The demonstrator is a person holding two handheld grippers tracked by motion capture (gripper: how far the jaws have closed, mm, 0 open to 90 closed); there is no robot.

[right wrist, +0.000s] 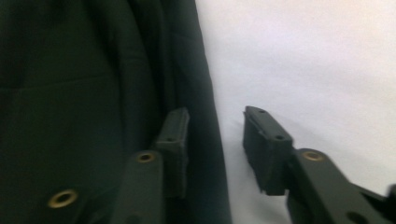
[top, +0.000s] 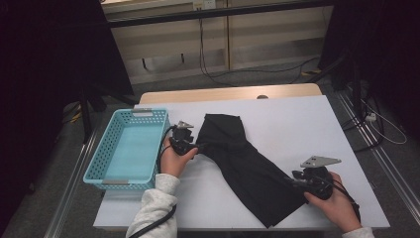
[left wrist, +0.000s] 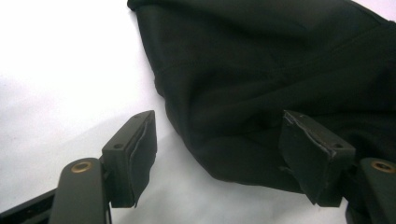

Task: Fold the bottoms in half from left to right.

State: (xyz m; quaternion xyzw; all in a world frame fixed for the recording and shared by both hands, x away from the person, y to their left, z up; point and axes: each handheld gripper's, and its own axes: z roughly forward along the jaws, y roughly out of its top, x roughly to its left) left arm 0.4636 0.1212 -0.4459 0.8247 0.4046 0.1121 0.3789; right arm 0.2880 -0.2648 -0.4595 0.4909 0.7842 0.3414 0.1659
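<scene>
A black folded garment (top: 246, 166) lies slantwise across the white table top (top: 297, 124), from the middle down to the front edge. My left gripper (top: 200, 147) is at its upper left edge. In the left gripper view this gripper (left wrist: 224, 156) stands open, with a rounded fold of the garment (left wrist: 261, 84) between the jaws and neither pad pressing on it. My right gripper (top: 292, 181) is at the garment's lower right edge. In the right gripper view it (right wrist: 215, 144) is open, one jaw over the dark cloth (right wrist: 93, 93), the other over the white table, with the cloth's edge in the gap.
A light blue plastic basket (top: 106, 153) with nothing in it stands at the table's left side, close to my left hand. The right and far parts of the white top are bare. Cables lie on the floor behind and to the right.
</scene>
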